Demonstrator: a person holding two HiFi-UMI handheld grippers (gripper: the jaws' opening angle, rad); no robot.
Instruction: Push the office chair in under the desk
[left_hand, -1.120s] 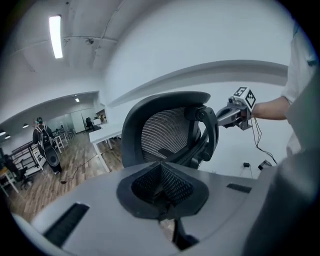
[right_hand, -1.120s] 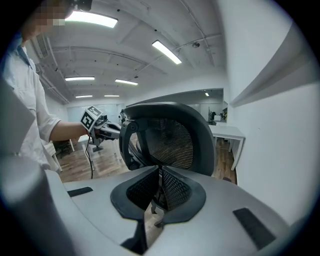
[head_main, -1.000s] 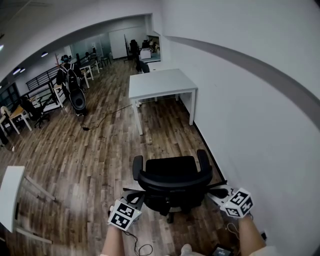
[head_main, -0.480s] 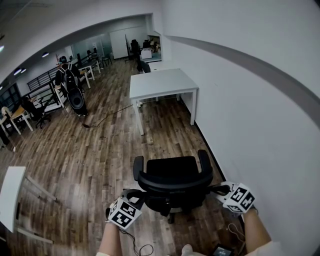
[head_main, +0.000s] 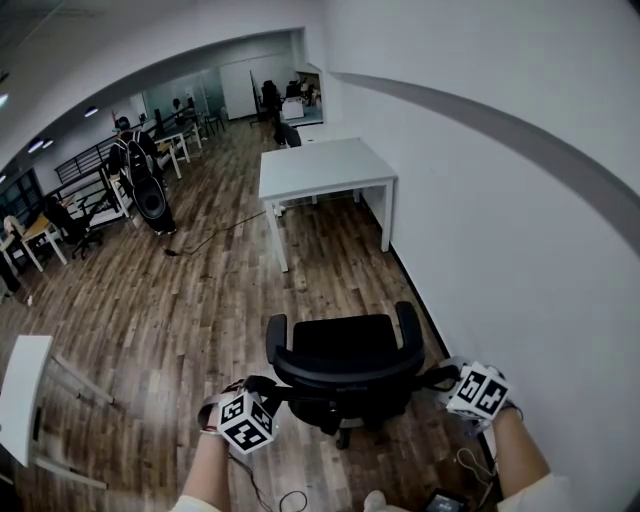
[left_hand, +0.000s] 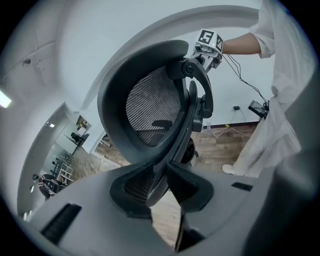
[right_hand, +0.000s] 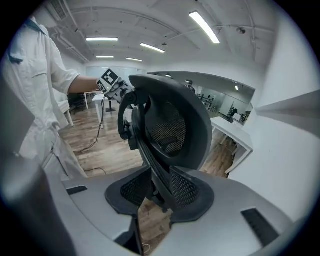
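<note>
Head view puts the office chair (head_main: 345, 350) just before me, the desk (head_main: 320, 165) well apart at 12 o'clock. Left gripper (left_hand: 159, 187) and right gripper (right_hand: 155, 192) have just been opening narrowly, backrest rim (left_hand: 165, 155) between, seemingly unclamped; I'd clamp evenly, then push straight.

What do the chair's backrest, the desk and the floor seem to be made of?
Backrest: black mesh, see-through weave, in a matte plastic-looking frame. Desk: smooth white top, perhaps laminate. Floor: brown planks with grain, wood or wood-look.
</note>
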